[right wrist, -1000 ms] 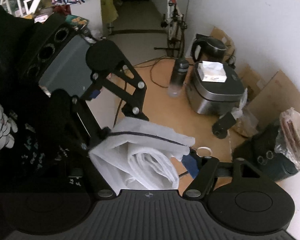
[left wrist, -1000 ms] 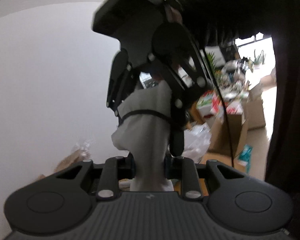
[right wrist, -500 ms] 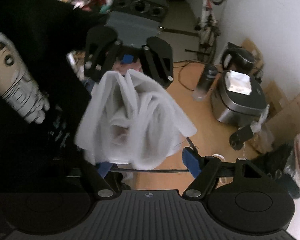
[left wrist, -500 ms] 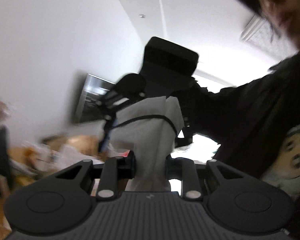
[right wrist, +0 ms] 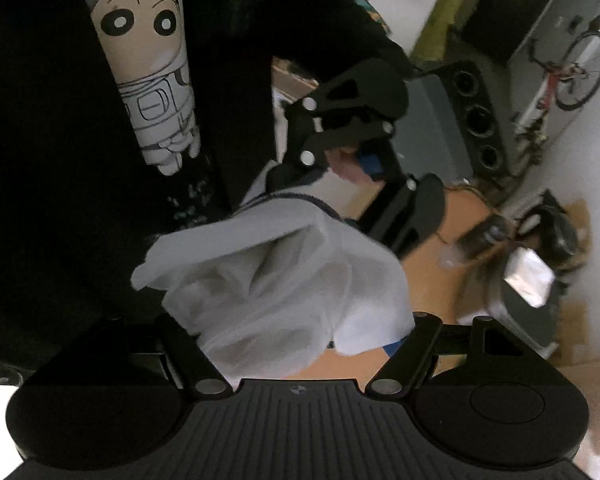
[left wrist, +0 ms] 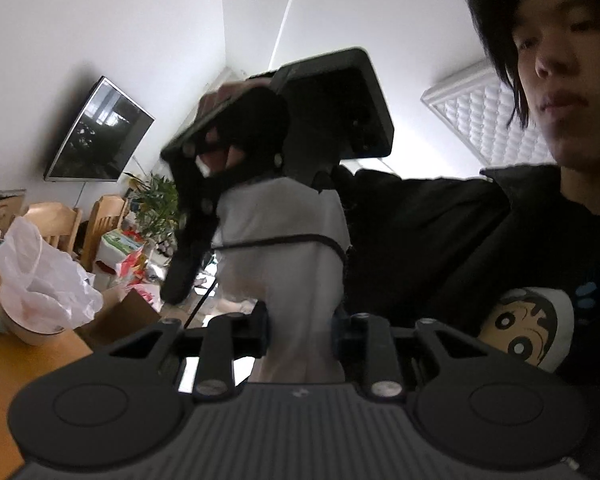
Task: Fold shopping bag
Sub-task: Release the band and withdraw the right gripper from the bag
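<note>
The white non-woven fabric shopping bag with dark stitched trim [left wrist: 292, 248] is already gathered into a thick, bunched bundle held up in the air, not on any surface; the folding looks well along, though loose layers still bulge, so tidying and a final tuck seem left. The left gripper [left wrist: 300, 326] pinches the bundle's lower end at 6 o'clock. The right gripper [right wrist: 300, 344] grips the crumpled bag [right wrist: 284, 280] too, its fingers set fairly wide around the fabric.
</note>
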Demonstrator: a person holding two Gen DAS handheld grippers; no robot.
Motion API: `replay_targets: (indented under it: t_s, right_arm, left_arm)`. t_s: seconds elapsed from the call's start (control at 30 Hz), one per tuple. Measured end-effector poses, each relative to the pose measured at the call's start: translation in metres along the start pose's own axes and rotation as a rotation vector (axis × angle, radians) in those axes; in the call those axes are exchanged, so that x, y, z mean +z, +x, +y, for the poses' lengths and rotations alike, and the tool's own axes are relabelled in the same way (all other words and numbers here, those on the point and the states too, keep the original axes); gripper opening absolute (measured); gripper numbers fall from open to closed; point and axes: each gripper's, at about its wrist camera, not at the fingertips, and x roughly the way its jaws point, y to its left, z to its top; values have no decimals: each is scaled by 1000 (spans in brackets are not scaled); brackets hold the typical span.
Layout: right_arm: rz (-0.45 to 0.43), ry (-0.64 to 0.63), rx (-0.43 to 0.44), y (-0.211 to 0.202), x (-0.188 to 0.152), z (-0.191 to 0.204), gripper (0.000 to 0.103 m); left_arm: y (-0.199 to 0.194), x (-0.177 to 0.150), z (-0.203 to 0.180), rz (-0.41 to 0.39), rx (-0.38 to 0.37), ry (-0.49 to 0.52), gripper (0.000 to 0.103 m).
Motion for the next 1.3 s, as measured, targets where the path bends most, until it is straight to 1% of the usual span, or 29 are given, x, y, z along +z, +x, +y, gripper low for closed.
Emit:
replay_targets:
  t_s: [0.03,0.1,0.13,0.2,0.27,0.3,0.37,0.4,0.43,0.47,0.5,0.57,0.6,0.63,0.67,0.7,0.73,0.8,0.87,0.9,0.93,0.97,1.0,1.07,1.13,1.2,1.27,1.3]
  right_arm:
    - [-15,19,23,4,-3,-3,73]
    - [-19,49,40,7,-8,-8,73]
    - [-26,93,43,8,-14,-14,73]
    - [-57,210,34,4,-27,-28,73]
    - [-94,330,14,0,-40,-42,73]
    - [-123,394,-15,-5,-46,-49,73]
    - [-168,498,-64,-11,-56,-61,73]
    - [-181,534,-82,-13,-58,-65,73]
    - [-203,596,-110,-15,-62,-69,73]
    - [-226,658,-139,-18,-66,-74,73]
    - [-248,715,-169,-19,-70,-78,73]
    - [-289,815,-228,-15,-75,-87,73]
    - [-285,882,-251,-11,-77,-92,74]
    - [-258,956,-274,-6,-78,-98,75]
    - [-234,1007,-293,-4,-81,-102,75]
    - [-222,1092,-310,0,-87,-108,75]
    - [-246,1167,-311,2,-95,-112,75]
    - [-331,1206,-296,-1,-106,-114,75]
    - [-350,1241,-315,-6,-114,-114,75]
    - [-369,1256,-307,-9,-118,-112,75]
    - [-385,1258,-281,-11,-120,-110,78]
    - [-376,1242,-259,-12,-119,-108,79]
    - [-359,1204,-266,-11,-114,-102,79]
    - [-332,1137,-308,-8,-103,-92,79]
    - [-320,1052,-338,-3,-89,-81,79]
    - [-334,1020,-369,-3,-86,-79,79]
    - [-349,991,-405,-4,-82,-75,79]
    - [-350,983,-421,-5,-81,-74,79]
  left_arm:
    - [-3,1,-1,-19,9,-2,29]
    - [-8,2,-2,-45,76,27,29]
    - [-11,2,-4,-60,116,41,29]
    - [-16,3,-4,-96,155,40,29]
    - [-32,1,-6,-187,278,42,29]
    - [-34,1,-4,-209,307,40,29]
    - [-48,-1,-6,-300,489,34,29]
    - [-50,-1,-8,-305,508,41,29]
    - [-49,-1,-14,-315,592,86,29]
    - [-44,0,-20,-308,695,137,29]
    - [-41,-1,-23,-307,734,162,29]
    - [-27,-1,-32,-323,875,237,30]
    - [-24,-2,-33,-331,904,256,30]
    - [-19,-3,-36,-351,967,293,30]
    - [-17,-2,-36,-365,1031,307,30]
    - [-16,-3,-36,-371,1053,316,30]
    - [-15,-3,-36,-376,1075,325,30]
    - [-10,-6,-37,-377,1124,346,30]
    - [-3,-10,-39,-346,1238,403,30]
    - [0,-12,-40,-340,1264,412,30]
    - [1,-12,-39,-325,1351,426,30]
    - [-3,-12,-38,-322,1404,427,30]
    - [-5,-11,-38,-326,1409,422,30]
    - [-10,-10,-40,-341,1405,439,30]
    - [-9,-11,-42,-337,1340,462,30]
    - [-11,-9,-40,-349,1260,432,31]
    - [-20,-8,-32,-380,1148,335,31]
    - [-24,-8,-29,-390,1120,308,31]
